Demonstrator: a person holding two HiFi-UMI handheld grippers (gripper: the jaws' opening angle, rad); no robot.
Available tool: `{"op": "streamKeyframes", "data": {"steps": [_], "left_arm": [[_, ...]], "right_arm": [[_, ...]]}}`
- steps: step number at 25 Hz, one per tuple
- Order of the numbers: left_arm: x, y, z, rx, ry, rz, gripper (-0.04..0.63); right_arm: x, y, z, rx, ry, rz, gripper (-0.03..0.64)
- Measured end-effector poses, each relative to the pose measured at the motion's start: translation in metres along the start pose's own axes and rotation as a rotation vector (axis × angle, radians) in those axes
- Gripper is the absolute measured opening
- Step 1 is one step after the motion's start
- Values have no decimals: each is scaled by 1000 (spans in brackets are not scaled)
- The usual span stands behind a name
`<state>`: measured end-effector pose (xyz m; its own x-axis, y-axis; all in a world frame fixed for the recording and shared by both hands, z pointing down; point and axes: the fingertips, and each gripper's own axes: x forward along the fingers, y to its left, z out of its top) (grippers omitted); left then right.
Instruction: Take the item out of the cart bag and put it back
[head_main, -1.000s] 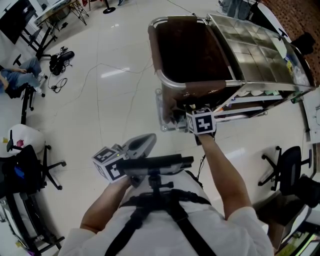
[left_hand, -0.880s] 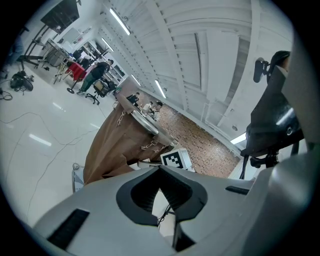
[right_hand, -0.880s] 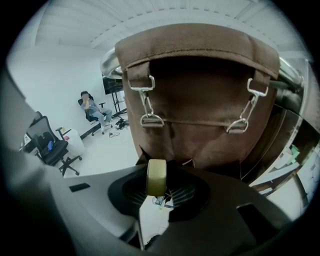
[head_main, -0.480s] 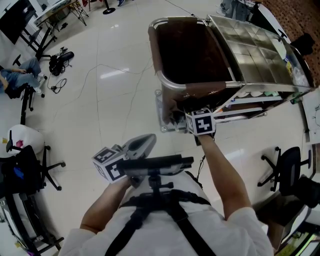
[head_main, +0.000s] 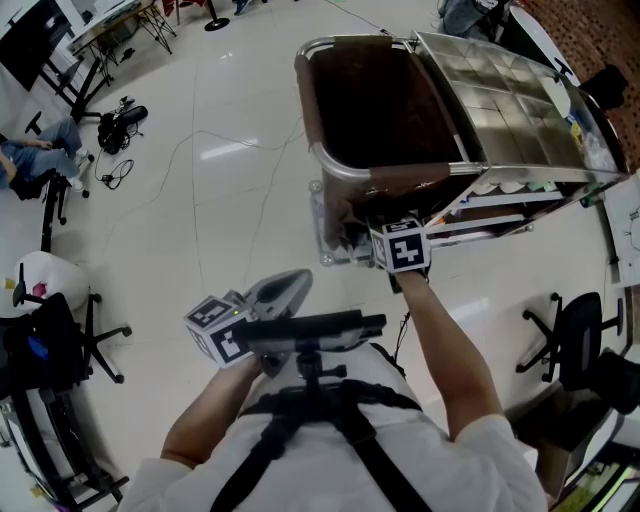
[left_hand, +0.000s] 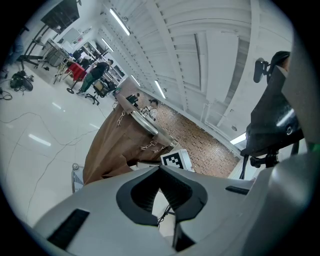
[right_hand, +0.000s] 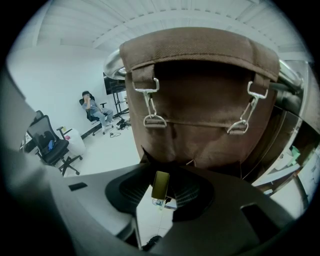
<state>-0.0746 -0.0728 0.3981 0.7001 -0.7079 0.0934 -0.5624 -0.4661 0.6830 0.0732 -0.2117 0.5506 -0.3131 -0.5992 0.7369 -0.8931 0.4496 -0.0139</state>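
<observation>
Two grippers in head view: left gripper (head_main: 300, 275) level by the body, right gripper (head_main: 368, 232) angled down at the cart bag (head_main: 375, 100). Left gripper view: jaws closed, empty. Right gripper view: jaws have just been opening, small olive item (right_hand: 160, 185) between them

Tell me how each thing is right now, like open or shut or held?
cart bag: hanging up, top open.
right gripper: jaws have just been opening, now apart.
small olive item: upright between the right gripper's jaws, which look clear of it.
left gripper: shut, nothing in it.
</observation>
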Motion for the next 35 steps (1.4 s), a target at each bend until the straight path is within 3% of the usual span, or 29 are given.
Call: {"op": "streamKeyframes", "data": {"steps": [9, 20, 35], "left_arm": [[1, -3, -2, 0, 15, -12, 3], [6, -3, 0, 2, 17, -21, 3], [9, -1, -2, -9, 25, -19, 3]], "right_arm": [[-8, -4, 3, 4, -39, -14, 129], [-19, -3, 12, 14, -84, -12, 176], [-45, 0, 26, 26, -168, -1, 176]]}}
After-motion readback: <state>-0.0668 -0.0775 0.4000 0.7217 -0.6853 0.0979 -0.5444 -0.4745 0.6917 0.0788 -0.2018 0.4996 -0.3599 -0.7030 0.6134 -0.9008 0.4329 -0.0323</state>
